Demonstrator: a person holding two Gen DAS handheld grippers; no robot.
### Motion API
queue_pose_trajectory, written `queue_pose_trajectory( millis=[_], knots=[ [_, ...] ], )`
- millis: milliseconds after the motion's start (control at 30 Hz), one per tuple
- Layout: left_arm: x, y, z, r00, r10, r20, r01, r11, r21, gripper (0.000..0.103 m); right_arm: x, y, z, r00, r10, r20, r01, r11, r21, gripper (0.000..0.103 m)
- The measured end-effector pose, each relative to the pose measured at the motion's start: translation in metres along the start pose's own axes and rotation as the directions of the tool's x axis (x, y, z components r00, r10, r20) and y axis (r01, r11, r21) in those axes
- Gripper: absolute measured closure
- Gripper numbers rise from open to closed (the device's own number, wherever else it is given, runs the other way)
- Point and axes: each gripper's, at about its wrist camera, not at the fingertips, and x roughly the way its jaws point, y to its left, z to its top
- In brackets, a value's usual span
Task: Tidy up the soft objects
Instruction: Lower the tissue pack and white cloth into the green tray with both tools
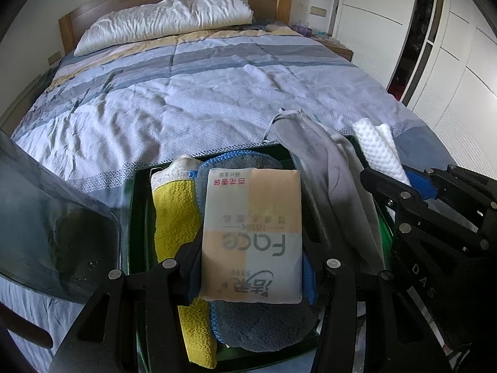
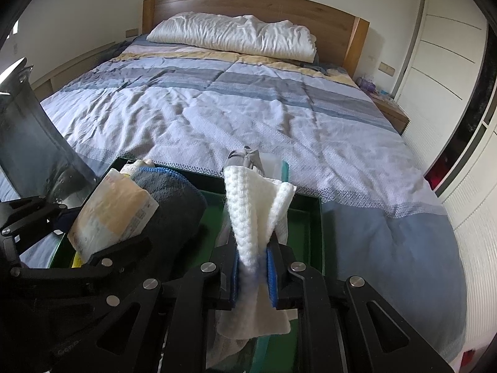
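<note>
A green box point(image 1: 139, 217) stands on the bed's near end. My left gripper point(image 1: 251, 267) is shut on a pack of face tissues point(image 1: 251, 233), held over a grey-blue cloth point(image 1: 257, 323) and a yellow cloth point(image 1: 177, 227) in the box. A grey cloth point(image 1: 326, 161) hangs over the box's right side. My right gripper point(image 2: 253, 276) is shut on a white textured cloth point(image 2: 248, 217) above the box's right half point(image 2: 307, 217). The white cloth point(image 1: 379, 152) and right gripper also show in the left wrist view. The tissue pack point(image 2: 115, 211) and left gripper show at the left of the right wrist view.
The box's dark lid point(image 1: 46, 217) stands open at the left. The bed point(image 2: 248, 108) with a striped blue quilt stretches ahead, with a white pillow point(image 2: 233, 34) at the wooden headboard. White wardrobe doors point(image 2: 450, 62) and a nightstand point(image 2: 388, 105) are on the right.
</note>
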Motion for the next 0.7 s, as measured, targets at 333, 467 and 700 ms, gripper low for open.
queue_pose_trajectory(
  millis=[333,467,700],
  knots=[
    [0.003,-0.002,-0.002,1.0,-0.004,-0.005,0.004,1.0,0.002,0.058,0.01,-0.001,0.003,1.0,0.005,-0.022,-0.006,1.0,-0.022,0.088],
    [0.004,-0.001,-0.002,1.0,-0.005,-0.006,0.005,1.0,-0.002,0.058,0.013,0.0,0.003,1.0,0.008,-0.023,-0.008,1.0,-0.026,0.088],
    [0.003,-0.001,-0.003,1.0,-0.006,-0.006,0.006,1.0,-0.009,0.058,0.015,-0.001,0.005,1.0,0.01,-0.021,-0.01,1.0,-0.016,0.088]
  ],
)
